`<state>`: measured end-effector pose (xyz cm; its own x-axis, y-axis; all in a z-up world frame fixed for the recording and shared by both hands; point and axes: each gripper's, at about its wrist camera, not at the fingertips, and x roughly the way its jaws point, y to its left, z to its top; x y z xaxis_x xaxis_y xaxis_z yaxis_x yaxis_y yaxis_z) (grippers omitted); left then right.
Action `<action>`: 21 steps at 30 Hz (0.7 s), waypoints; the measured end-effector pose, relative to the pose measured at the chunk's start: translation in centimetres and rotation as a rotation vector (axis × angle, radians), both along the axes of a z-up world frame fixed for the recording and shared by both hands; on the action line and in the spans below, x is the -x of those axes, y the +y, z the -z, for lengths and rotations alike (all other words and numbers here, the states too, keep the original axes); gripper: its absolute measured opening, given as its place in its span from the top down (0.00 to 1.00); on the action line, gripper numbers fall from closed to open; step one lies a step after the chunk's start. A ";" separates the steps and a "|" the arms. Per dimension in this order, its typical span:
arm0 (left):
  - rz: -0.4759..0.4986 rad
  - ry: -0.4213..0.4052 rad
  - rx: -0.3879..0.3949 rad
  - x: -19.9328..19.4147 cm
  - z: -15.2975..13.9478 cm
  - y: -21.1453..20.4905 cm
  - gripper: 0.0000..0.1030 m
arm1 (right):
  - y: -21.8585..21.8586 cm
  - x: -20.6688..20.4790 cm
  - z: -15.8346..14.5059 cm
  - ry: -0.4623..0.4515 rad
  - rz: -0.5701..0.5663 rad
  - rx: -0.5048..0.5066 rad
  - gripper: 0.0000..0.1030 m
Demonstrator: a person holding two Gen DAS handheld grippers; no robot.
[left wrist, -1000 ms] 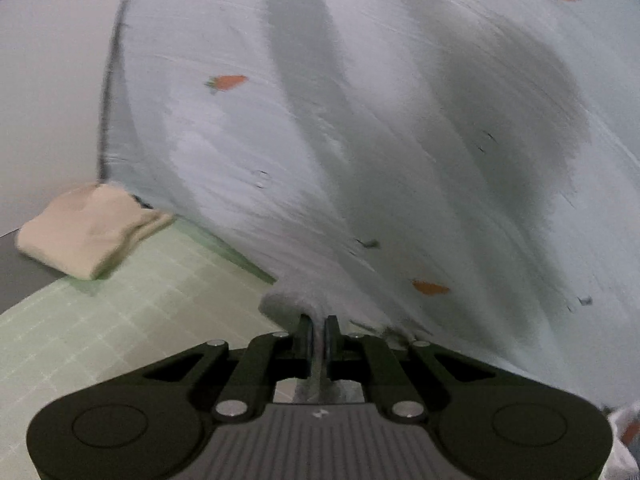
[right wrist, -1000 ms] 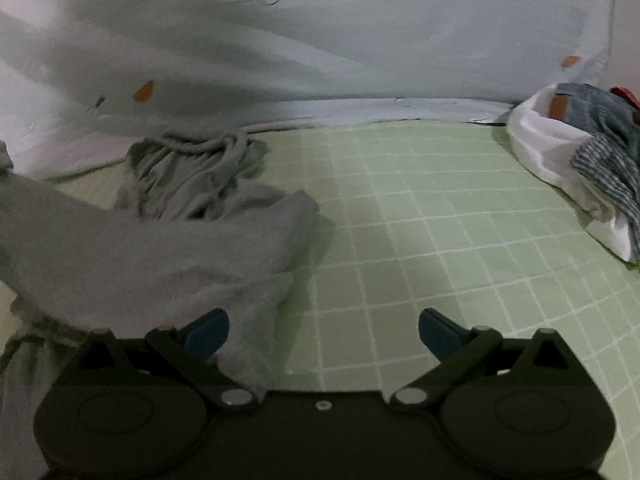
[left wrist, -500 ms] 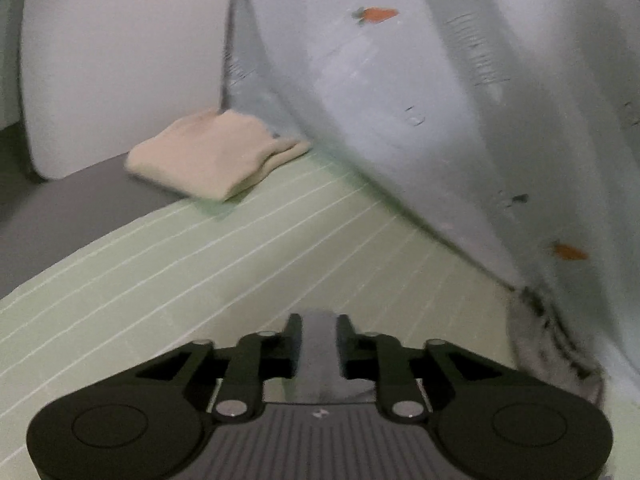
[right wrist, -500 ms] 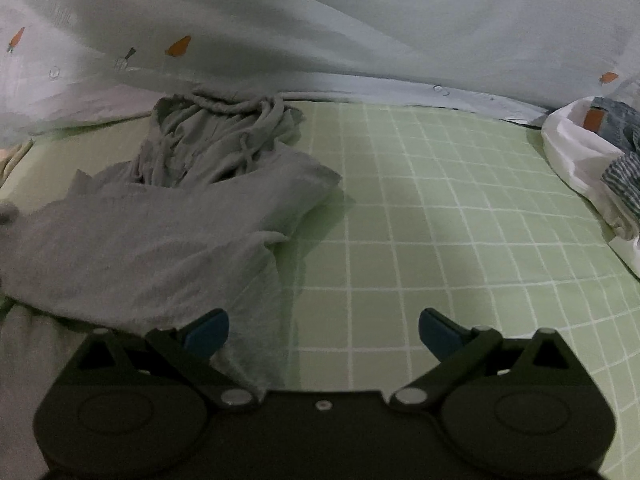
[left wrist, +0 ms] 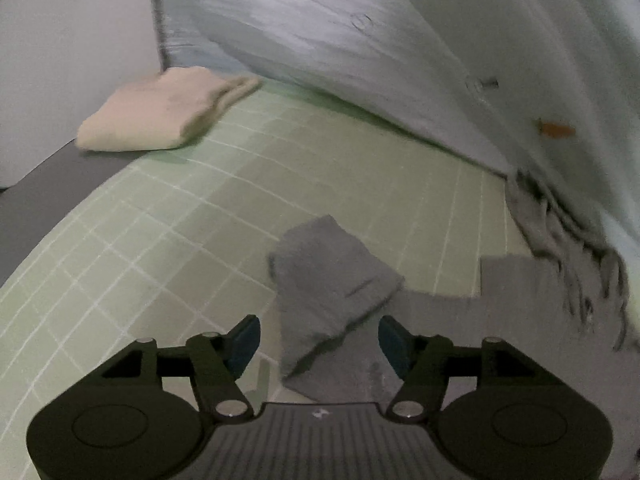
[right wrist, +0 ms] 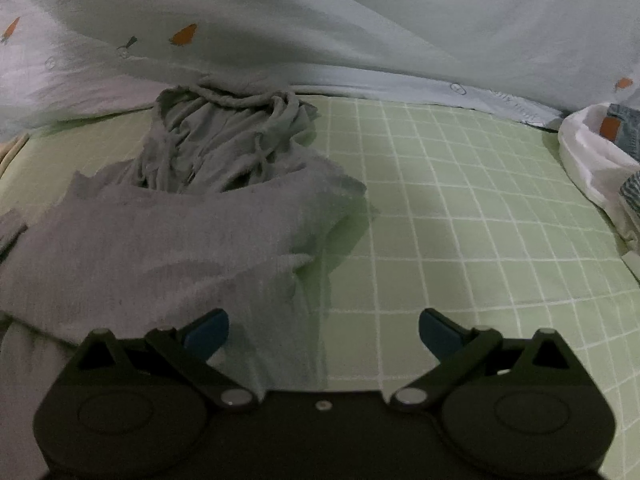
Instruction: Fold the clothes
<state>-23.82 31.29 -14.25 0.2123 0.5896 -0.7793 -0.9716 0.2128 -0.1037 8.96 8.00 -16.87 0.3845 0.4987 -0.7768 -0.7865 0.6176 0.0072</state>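
A grey garment (right wrist: 160, 240) lies crumpled on the green checked sheet (right wrist: 460, 208), its hood and drawstrings (right wrist: 236, 136) bunched at the far end. In the left wrist view a grey sleeve end (left wrist: 332, 280) lies on the sheet (left wrist: 180, 240) just ahead of my left gripper (left wrist: 318, 340), which is open and holds nothing. The grey body (left wrist: 532, 296) spreads to the right. My right gripper (right wrist: 323, 330) is open and empty, its left finger over the garment's near edge.
A pale quilt with carrot print (right wrist: 320, 20) rises along the far side, also in the left wrist view (left wrist: 400, 40). A folded beige cloth (left wrist: 168, 110) lies at the far left by a white wall. A pile of white and denim clothes (right wrist: 600, 160) sits right.
My left gripper was shut on the grey sleeve, swung left and down, then opened and let it drop onto the sheet. The right gripper stayed open and drew slightly closer to the garment.
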 end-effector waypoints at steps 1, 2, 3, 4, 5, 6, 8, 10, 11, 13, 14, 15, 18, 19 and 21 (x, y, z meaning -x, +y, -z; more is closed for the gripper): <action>0.012 0.009 0.004 -0.3 0.4 0.2 0.33 | 0.2 -0.3 0.0 0.019 0.018 -0.008 0.00; 0.025 0.018 0.008 -0.6 0.8 0.5 0.32 | 0.4 -0.7 0.0 0.037 0.038 -0.015 0.00; 0.037 0.025 0.010 -0.8 1.2 0.6 0.31 | 0.6 -1.0 0.0 0.052 0.060 -0.022 0.00; 0.051 0.035 0.013 -1.0 1.6 0.9 0.31 | 0.7 -1.3 0.0 0.064 0.079 -0.027 0.00; 0.068 0.052 0.016 -1.3 1.9 1.3 0.30 | 0.9 -1.4 0.0 0.067 0.093 -0.028 0.00; 0.083 0.075 0.019 -1.5 2.3 1.6 0.30 | 1.0 -1.6 0.0 0.071 0.107 -0.029 0.00; 0.080 0.120 0.020 -1.8 2.8 2.0 0.30 | 1.2 -1.8 0.2 0.080 0.128 -0.026 0.00; 0.074 0.134 0.021 -1.7 3.3 2.4 0.30 | 1.4 -2.0 0.4 0.084 0.144 -0.019 0.00; 0.070 0.123 0.021 -1.5 3.5 2.6 0.32 | 1.5 -2.0 0.5 0.085 0.150 -0.015 0.00; 0.064 0.089 0.022 -1.0 3.6 3.0 0.56 | 1.6 -2.0 0.7 0.089 0.153 -0.010 0.00; 0.062 0.066 0.023 -0.7 3.5 3.1 0.62 | 1.7 -2.0 0.9 0.091 0.153 -0.007 0.00; 0.060 0.043 0.025 -0.5 3.5 3.3 0.77 | 1.7 -2.0 1.0 0.093 0.153 -0.006 0.00; 0.050 -0.051 0.032 0.1 2.7 3.4 0.81 | 1.8 -2.0 1.1 0.100 0.144 -0.010 0.00; 0.043 -0.092 0.038 0.1 2.2 3.3 0.81 | 1.8 -2.0 1.1 0.100 0.139 -0.014 0.00; 0.036 -0.167 0.048 0.1 1.3 3.1 0.81 | 1.7 -1.9 1.0 0.097 0.126 -0.026 0.00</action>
